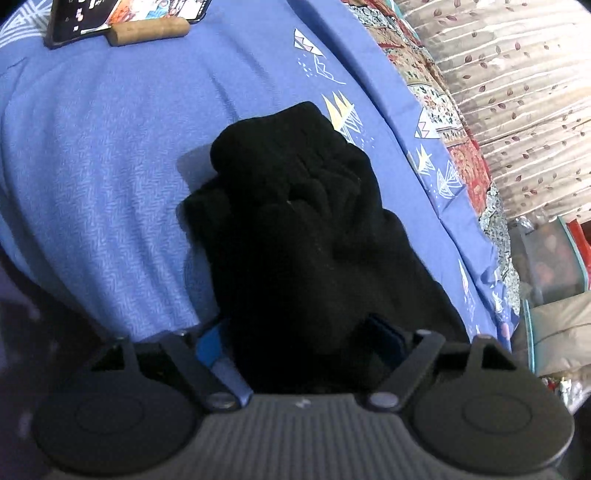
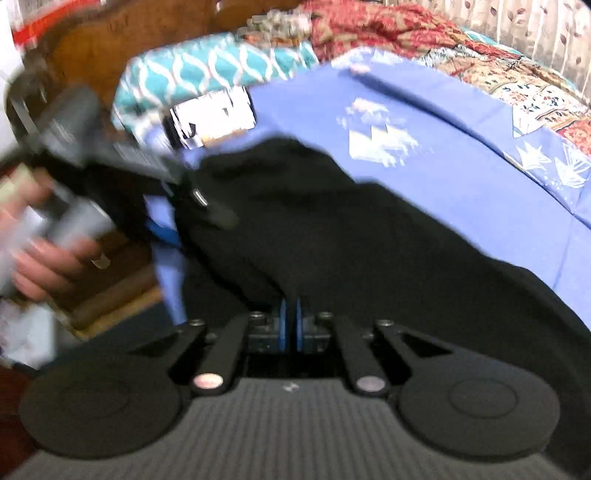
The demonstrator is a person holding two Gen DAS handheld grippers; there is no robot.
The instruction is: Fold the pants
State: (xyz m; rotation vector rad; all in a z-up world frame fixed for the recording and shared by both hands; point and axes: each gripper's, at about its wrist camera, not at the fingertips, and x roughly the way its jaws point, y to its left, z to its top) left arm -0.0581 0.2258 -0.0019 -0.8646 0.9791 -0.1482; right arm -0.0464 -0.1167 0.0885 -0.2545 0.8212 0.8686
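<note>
Black pants lie bunched on a blue bedsheet. In the left wrist view my left gripper has its blue pads wide apart, with pants fabric lying between them. In the right wrist view my right gripper has its blue pads pressed together at the near edge of the pants, gripping the cloth. The left gripper also shows there, blurred, at the pants' left edge, held by a hand.
A phone and a cork roller lie on the sheet at the far end. A patterned quilt and a curtain run along the right. A teal patterned pillow and a wooden headboard are behind.
</note>
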